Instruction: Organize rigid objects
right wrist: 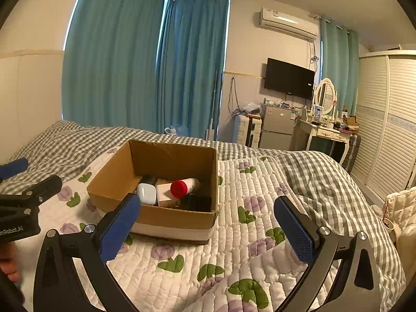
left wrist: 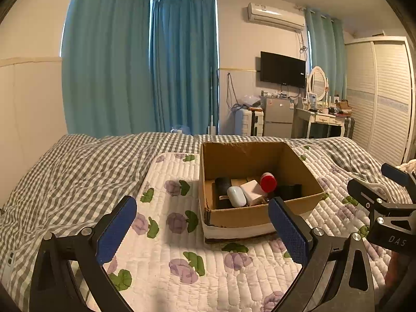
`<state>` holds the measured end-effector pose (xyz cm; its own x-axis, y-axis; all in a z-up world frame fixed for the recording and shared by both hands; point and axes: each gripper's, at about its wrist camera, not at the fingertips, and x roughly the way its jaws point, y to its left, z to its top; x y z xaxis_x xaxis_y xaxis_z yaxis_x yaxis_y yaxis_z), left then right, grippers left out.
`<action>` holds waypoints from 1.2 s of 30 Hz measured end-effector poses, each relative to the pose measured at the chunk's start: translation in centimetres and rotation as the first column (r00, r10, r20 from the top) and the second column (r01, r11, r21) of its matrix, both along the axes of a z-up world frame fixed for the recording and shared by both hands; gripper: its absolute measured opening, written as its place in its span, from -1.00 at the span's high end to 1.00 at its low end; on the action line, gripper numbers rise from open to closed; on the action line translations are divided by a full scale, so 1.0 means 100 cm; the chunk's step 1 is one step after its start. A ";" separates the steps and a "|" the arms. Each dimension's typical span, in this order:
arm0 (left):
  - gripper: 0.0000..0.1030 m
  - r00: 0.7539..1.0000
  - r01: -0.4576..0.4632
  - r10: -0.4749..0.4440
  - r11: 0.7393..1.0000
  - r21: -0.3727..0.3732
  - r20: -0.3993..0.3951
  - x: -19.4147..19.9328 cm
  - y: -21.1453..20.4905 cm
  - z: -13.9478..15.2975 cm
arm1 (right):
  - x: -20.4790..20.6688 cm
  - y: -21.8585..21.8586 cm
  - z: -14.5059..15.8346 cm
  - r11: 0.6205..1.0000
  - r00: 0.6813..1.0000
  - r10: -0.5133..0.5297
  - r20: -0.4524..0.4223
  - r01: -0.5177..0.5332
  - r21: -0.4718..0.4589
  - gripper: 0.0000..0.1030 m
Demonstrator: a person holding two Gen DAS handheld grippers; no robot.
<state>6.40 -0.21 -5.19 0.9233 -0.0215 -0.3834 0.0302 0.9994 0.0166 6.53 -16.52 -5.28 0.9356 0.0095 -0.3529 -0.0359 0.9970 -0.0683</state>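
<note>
Both claws gape empty: left claw and right claw hover near the cardboard box on the bed's quilt, red-capped bottle inside.

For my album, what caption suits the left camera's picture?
Open fingers face a cardboard box of small objects on a quilted bed.

Left tongs and right tongs gape empty
</note>
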 end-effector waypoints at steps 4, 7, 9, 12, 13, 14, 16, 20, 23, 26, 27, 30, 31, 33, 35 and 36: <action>-1.00 1.000 -0.002 0.002 1.000 0.013 -0.013 0.002 -0.002 -0.002 | 0.003 -0.002 -0.002 1.000 1.000 0.003 -0.019 -0.003 0.008 -1.00; -1.00 1.000 0.002 -0.002 1.000 0.005 -0.020 0.002 -0.001 -0.003 | 0.004 -0.003 -0.004 1.000 1.000 0.004 -0.026 -0.003 0.017 -1.00; -1.00 1.000 0.000 0.000 1.000 0.008 -0.026 0.003 -0.001 -0.004 | 0.004 -0.004 -0.005 1.000 1.000 0.004 -0.030 -0.003 0.023 -1.00; -1.00 1.000 0.001 0.000 1.000 0.004 -0.025 0.004 -0.001 -0.004 | 0.005 -0.005 -0.006 1.000 0.999 0.002 -0.037 -0.001 0.030 -1.00; -1.00 1.000 -0.001 0.001 1.000 0.004 -0.026 0.005 -0.001 -0.004 | 0.006 -0.006 -0.007 0.999 0.999 0.001 -0.039 0.000 0.032 -1.00; -1.00 1.000 -0.002 0.002 1.000 0.004 -0.025 0.005 -0.001 -0.004 | 0.006 -0.006 -0.007 0.999 0.999 0.001 -0.042 0.000 0.034 -1.00; -1.00 1.000 0.004 -0.004 1.000 -0.001 -0.024 0.004 0.000 -0.004 | 0.007 -0.007 -0.007 0.999 0.999 -0.002 -0.045 0.003 0.034 -1.00; -1.00 1.000 -0.002 0.002 1.000 0.000 -0.027 0.003 0.001 -0.004 | 0.007 -0.007 -0.007 0.999 0.999 -0.005 -0.042 0.007 0.034 -1.00; -1.00 1.000 -0.002 0.002 1.000 -0.001 -0.027 0.004 0.001 -0.004 | 0.007 -0.007 -0.007 0.999 0.999 -0.007 -0.042 0.008 0.033 -1.00; -1.00 1.000 0.000 0.000 1.000 0.005 -0.028 0.004 0.001 -0.004 | 0.007 -0.007 -0.007 0.999 0.999 -0.007 -0.041 0.009 0.033 -1.00; -1.00 1.000 0.005 -0.004 1.000 0.009 -0.027 0.004 0.001 -0.004 | 0.007 -0.007 -0.007 0.999 0.999 -0.007 -0.041 0.009 0.033 -1.00; -1.00 1.000 0.016 -0.016 1.000 0.012 -0.025 0.003 -0.001 -0.005 | 0.007 -0.007 -0.007 0.999 0.999 -0.008 -0.040 0.010 0.034 -1.00; -1.00 1.000 0.017 -0.017 1.000 0.013 -0.025 0.003 -0.002 -0.005 | 0.007 -0.008 -0.007 0.999 0.999 -0.008 -0.041 0.009 0.035 -1.00; -1.00 0.999 0.019 -0.018 1.000 0.012 -0.031 0.003 -0.002 -0.005 | 0.007 -0.008 -0.007 0.999 0.999 -0.008 -0.042 0.010 0.033 -1.00; -1.00 0.999 0.026 -0.025 1.000 0.007 -0.036 0.003 -0.003 -0.005 | 0.007 -0.008 -0.007 0.999 0.999 -0.007 -0.043 0.009 0.033 -1.00; -1.00 0.999 0.022 -0.022 1.000 0.006 -0.035 0.003 -0.003 -0.006 | 0.007 -0.008 -0.007 0.999 0.999 -0.007 -0.042 0.009 0.033 -1.00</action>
<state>6.66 -0.49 -5.75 0.9085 -0.0394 -0.4160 0.0529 0.9984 0.0210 7.21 -17.29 -6.02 0.9200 0.0145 -0.3916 -0.0300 0.9990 -0.0335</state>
